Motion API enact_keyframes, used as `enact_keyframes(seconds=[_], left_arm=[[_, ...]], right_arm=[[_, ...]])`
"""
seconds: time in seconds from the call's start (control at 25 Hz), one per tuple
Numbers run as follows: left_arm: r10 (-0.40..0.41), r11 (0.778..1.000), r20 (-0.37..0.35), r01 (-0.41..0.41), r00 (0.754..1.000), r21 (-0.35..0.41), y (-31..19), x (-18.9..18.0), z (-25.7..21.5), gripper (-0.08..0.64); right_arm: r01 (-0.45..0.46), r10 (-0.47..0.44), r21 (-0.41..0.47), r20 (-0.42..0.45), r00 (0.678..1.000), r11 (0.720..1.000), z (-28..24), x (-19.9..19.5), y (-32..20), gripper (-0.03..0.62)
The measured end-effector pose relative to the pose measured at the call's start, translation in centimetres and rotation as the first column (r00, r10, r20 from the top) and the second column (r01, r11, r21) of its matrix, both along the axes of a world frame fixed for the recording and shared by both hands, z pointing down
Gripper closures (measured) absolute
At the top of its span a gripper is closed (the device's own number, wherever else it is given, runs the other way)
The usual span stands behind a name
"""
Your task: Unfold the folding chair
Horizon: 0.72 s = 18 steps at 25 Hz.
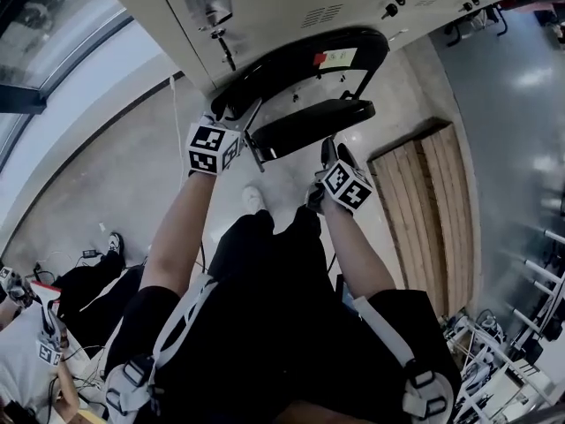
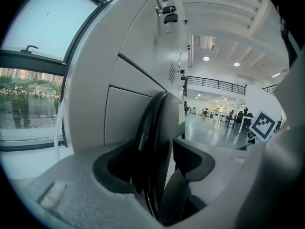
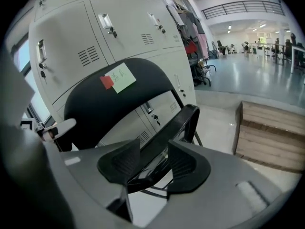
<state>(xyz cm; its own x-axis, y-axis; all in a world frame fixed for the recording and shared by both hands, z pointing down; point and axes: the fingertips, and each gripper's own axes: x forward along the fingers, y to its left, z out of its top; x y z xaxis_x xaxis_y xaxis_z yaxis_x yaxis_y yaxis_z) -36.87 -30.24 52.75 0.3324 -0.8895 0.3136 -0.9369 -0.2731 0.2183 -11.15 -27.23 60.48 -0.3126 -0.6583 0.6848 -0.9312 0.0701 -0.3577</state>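
Note:
The black folding chair stands against grey lockers (image 1: 265, 7). Its curved backrest (image 1: 300, 56) carries a green and a red sticker (image 3: 119, 78). The seat (image 1: 309, 126) is swung partly out from the backrest and slants. My left gripper (image 1: 240, 133) is at the backrest's left edge. In the left gripper view that edge (image 2: 155, 128) fills the gap between the pads (image 2: 114, 168), and my left gripper (image 2: 164, 151) is closed on it. My right gripper (image 1: 335, 151) is at the seat's front rim. The jaws of my right gripper (image 3: 153, 159) stand apart around that rim (image 3: 183, 120), not pressing it.
A low wooden platform (image 1: 428, 210) lies on the floor to the chair's right. A large window (image 1: 44, 25) runs along the left. A seated person (image 1: 35, 343) and cables are at the bottom left. Equipment racks (image 1: 521, 343) stand at the right. My own legs fill the lower middle.

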Motion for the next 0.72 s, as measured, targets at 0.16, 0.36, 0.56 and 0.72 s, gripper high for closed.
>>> enact_keyframes(seconds=[0.16, 0.36, 0.56, 0.72], left_arm=[[0.021, 1.000, 0.018, -0.021, 1.000, -0.006, 0.2, 0.3, 0.3, 0.319], [0.035, 0.999, 0.042, -0.034, 0.998, -0.017, 0.9, 0.7, 0.2, 0.319], [0.059, 0.998, 0.064, -0.058, 0.996, -0.011, 1.9, 1.9, 0.0, 0.319], [0.071, 0.997, 0.073, -0.070, 0.995, -0.014, 2.8, 3.0, -0.3, 0.319]], right_arm=[[-0.057, 0.061, -0.109, 0.032, 0.998, 0.992, 3.1, -1.5, 0.7, 0.355], [-0.124, 0.154, -0.197, 0.143, 0.978, 0.972, 5.2, -3.7, 0.9, 0.305], [-0.191, 0.248, -0.279, 0.185, 0.951, 0.941, 7.0, -4.5, 1.3, 0.295], [-0.174, 0.234, -0.307, 0.169, 0.957, 0.936, 8.6, -5.0, 1.8, 0.312]])
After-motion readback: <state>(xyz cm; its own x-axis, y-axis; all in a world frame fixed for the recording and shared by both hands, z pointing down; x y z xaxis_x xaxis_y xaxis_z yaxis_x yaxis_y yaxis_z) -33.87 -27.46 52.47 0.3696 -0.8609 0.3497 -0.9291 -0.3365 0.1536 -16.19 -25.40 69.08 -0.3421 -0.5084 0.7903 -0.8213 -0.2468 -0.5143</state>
